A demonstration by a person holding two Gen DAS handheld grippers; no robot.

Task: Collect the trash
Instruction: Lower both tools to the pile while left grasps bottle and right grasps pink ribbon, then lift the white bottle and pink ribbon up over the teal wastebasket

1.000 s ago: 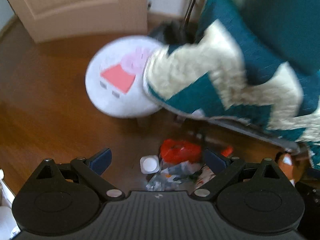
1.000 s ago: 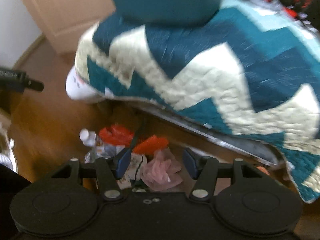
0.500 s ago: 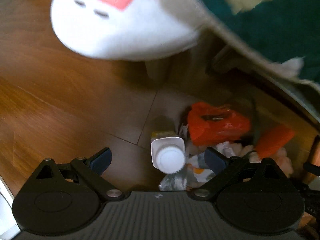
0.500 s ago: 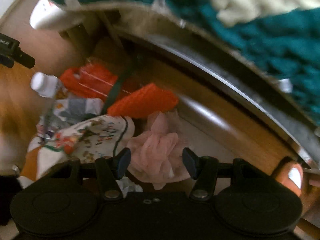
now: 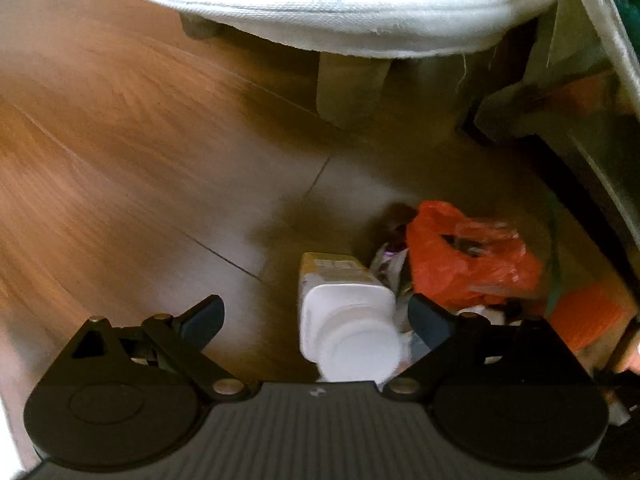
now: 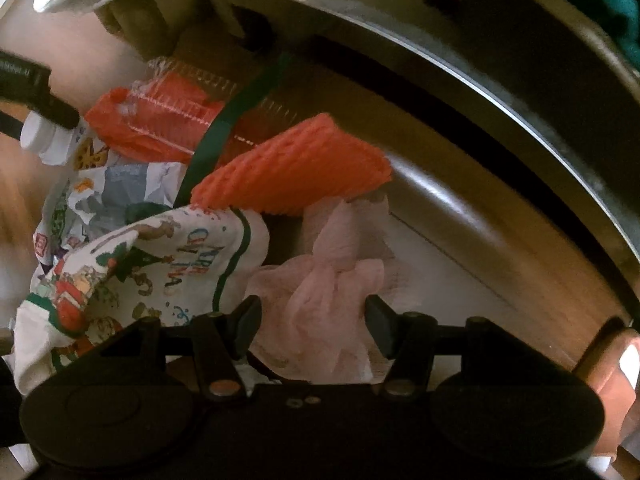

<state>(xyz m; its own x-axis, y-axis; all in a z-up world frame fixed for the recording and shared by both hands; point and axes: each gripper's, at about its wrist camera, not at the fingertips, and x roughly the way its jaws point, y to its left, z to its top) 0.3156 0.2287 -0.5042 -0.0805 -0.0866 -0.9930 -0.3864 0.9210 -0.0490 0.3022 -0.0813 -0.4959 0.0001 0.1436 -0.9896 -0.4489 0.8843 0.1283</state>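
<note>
Under the stool (image 5: 360,12), bare floor (image 5: 120,168) lay left of the trash; your left gripper (image 5: 316,320) spread around the bottle (image 5: 348,320), your right gripper (image 6: 314,320) spread over the pink tissue (image 6: 320,300).

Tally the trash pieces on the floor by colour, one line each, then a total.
White: 1, the white bottle
Orange: 2, the orange plastic bag and the orange ribbed piece
Pink: 1, the pink crumpled tissue
Printed, many colours: 2, the Christmas-print wrapper and the crumpled printed paper
Total: 6
</note>
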